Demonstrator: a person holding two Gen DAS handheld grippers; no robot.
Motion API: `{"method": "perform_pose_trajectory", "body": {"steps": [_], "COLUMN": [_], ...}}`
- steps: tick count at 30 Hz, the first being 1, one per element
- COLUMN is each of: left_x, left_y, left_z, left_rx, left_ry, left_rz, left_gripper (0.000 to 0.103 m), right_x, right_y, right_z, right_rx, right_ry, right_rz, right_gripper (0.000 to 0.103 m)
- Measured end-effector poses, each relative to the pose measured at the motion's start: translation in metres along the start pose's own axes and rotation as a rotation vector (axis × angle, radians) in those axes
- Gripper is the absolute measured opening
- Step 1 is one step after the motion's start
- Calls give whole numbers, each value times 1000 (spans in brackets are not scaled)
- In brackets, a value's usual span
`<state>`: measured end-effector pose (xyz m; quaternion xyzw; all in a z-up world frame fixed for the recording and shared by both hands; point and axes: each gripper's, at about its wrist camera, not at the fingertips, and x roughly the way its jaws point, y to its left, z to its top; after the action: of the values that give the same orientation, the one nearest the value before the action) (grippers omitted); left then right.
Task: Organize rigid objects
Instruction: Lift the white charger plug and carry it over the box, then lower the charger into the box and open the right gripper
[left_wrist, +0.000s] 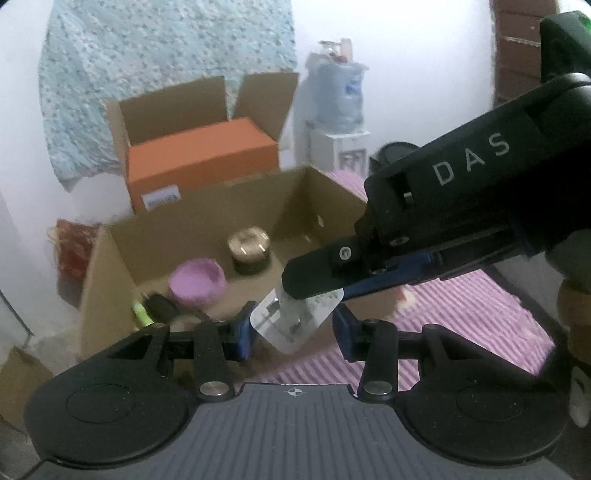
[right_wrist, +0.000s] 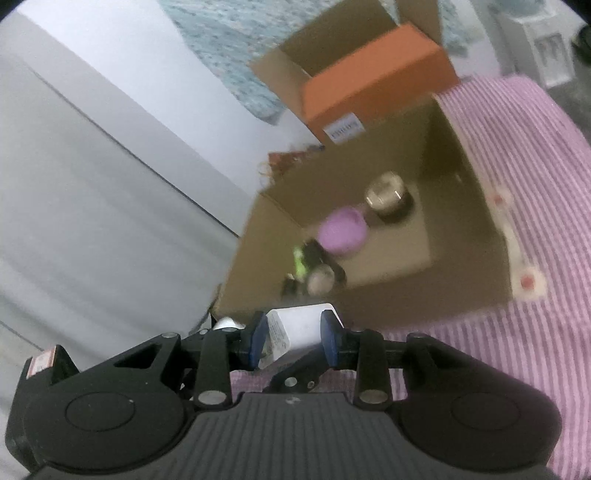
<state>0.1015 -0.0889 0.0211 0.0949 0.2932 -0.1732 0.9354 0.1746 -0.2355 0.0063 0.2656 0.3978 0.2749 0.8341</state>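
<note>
A small white plug adapter (left_wrist: 291, 321) hangs in the air in front of an open cardboard box (left_wrist: 207, 218). My right gripper (right_wrist: 295, 332) is shut on the adapter (right_wrist: 299, 325); in the left wrist view its fingers (left_wrist: 314, 280) reach in from the right and clamp the top. My left gripper (left_wrist: 293, 330) holds the adapter's lower part, a blue pad against each side. The box (right_wrist: 465, 177) holds a pink bowl (left_wrist: 197, 282), a round tin with a gold lid (left_wrist: 249, 251) and a green and black item (left_wrist: 144, 314).
Behind stands a second carton with an orange box (left_wrist: 199, 158) in it. A purple striped cloth (left_wrist: 461, 314) covers the surface under and right of the box. A water dispenser (left_wrist: 341, 96) stands at the back, a white wall (right_wrist: 92, 184) to the left.
</note>
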Motion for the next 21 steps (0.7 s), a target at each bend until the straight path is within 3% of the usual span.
{"method": "perform_pose_trajectory", "body": {"steps": [4,9,16,21], "left_x": [15,57,126,154], "left_y": [10,34,53,54], "left_z": [26,51,54,50], "left_rx": [-22,-139,-252,-251], "left_ry": [29,148,341,437], "left_rz": [44,46,58,92], "left_gripper": [43,43,42,42], "right_x": [14,50,114,144], "right_y": [5,-13,-46,-68], "right_z": [33,73,103,109], "right_rx": [-22,17,54,95], "right_ry": [15,100,251,340], "right_rz": [21,26,-32,-58], "right_gripper": [35,35,35,35]}}
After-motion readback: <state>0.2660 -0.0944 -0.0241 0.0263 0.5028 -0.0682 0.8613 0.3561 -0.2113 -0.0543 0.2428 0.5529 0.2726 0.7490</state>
